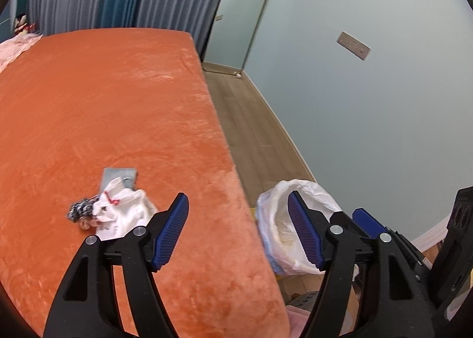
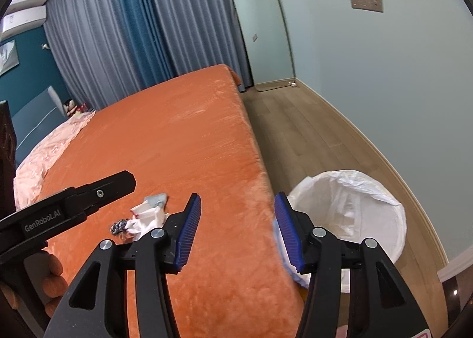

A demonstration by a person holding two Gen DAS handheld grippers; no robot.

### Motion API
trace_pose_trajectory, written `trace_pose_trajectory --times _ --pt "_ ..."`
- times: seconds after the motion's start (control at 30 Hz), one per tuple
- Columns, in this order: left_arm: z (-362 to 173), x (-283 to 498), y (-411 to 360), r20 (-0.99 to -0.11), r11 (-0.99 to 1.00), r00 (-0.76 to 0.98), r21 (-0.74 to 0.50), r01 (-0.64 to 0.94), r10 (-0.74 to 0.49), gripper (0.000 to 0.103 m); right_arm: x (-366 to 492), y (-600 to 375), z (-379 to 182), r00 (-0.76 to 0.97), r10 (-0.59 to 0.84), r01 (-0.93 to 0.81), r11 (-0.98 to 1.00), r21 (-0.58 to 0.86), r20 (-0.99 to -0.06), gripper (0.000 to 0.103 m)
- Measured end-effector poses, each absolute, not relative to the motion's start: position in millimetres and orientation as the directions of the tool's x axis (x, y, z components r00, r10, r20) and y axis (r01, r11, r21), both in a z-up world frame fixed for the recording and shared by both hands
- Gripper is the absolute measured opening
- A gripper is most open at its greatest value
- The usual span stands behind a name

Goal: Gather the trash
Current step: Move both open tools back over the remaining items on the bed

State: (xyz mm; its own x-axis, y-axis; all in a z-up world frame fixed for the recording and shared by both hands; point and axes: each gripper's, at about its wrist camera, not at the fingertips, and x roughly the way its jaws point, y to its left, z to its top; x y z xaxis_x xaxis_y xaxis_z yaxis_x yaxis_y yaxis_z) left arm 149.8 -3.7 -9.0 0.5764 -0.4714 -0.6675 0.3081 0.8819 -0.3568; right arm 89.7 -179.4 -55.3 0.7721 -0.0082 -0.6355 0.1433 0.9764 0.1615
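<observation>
A small heap of trash (image 1: 118,208) lies on the orange bed: crumpled white paper, a grey card and a black-and-white speckled wad. It also shows in the right wrist view (image 2: 145,217). My left gripper (image 1: 238,227) is open and empty, just right of the heap, above the bed's edge. My right gripper (image 2: 238,231) is open and empty, over the bed edge, between the heap and the bin. A bin lined with a white plastic bag (image 2: 369,214) stands on the floor beside the bed, also in the left wrist view (image 1: 283,219).
The orange bed (image 1: 118,107) fills the left. A pink quilt (image 2: 50,149) and a soft toy (image 2: 71,106) lie at its far end. A wooden floor strip (image 2: 310,137) runs between bed and pale wall. A mirror (image 2: 263,30) leans at the far corner by curtains.
</observation>
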Motion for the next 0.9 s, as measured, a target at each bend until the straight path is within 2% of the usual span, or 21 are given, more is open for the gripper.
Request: trace_pose_trajectory --times 0.47,0.9 --pt "-60 175 117 -0.725 0.919 0.588 -0.387 0.082 -0.358 0.069 126 -91 -80 0.717 0.073 0.021 0.992 0.126 -0.694 0.051" --pt "-122 205 180 -0.797 0.912 0.517 -0.405 -0.073 -0.312 0.071 174 -38 -132 0.624 0.101 -0.039 0.994 0.098 -0.775 0.051"
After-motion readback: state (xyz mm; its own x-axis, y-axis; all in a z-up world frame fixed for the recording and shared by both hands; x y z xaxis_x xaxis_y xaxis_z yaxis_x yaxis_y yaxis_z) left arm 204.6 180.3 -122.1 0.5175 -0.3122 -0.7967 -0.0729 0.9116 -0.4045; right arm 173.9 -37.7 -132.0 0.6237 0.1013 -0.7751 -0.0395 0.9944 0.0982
